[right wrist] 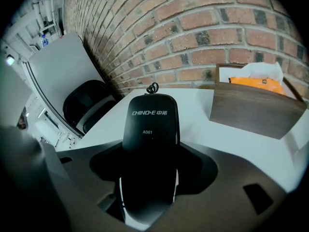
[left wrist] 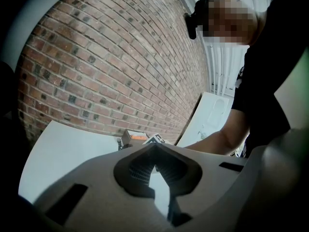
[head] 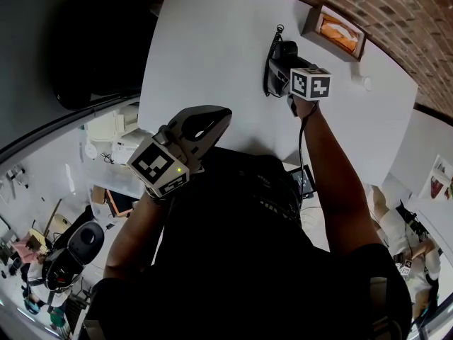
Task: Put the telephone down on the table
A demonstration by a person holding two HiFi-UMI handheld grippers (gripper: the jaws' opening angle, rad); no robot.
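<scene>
Right gripper point(right wrist: 148, 168) clamps the stiff, slick, likely light telephone handset point(right wrist: 149, 122) mid-body near the desk's point(head: 212, 41) far edge; left gripper point(left wrist: 154, 148) is closed, empty.

1. telephone point(right wrist: 149, 144): lower end sunk between right gripper point(right wrist: 148, 197) jaws, cut off by frame bottom.
2. Head view: right gripper covers part of it.
3. table point(head: 212, 41): near edge hidden under person's torso point(head: 248, 246).
4. wooden box point(right wrist: 251, 108): orange contents unidentifiable.
</scene>
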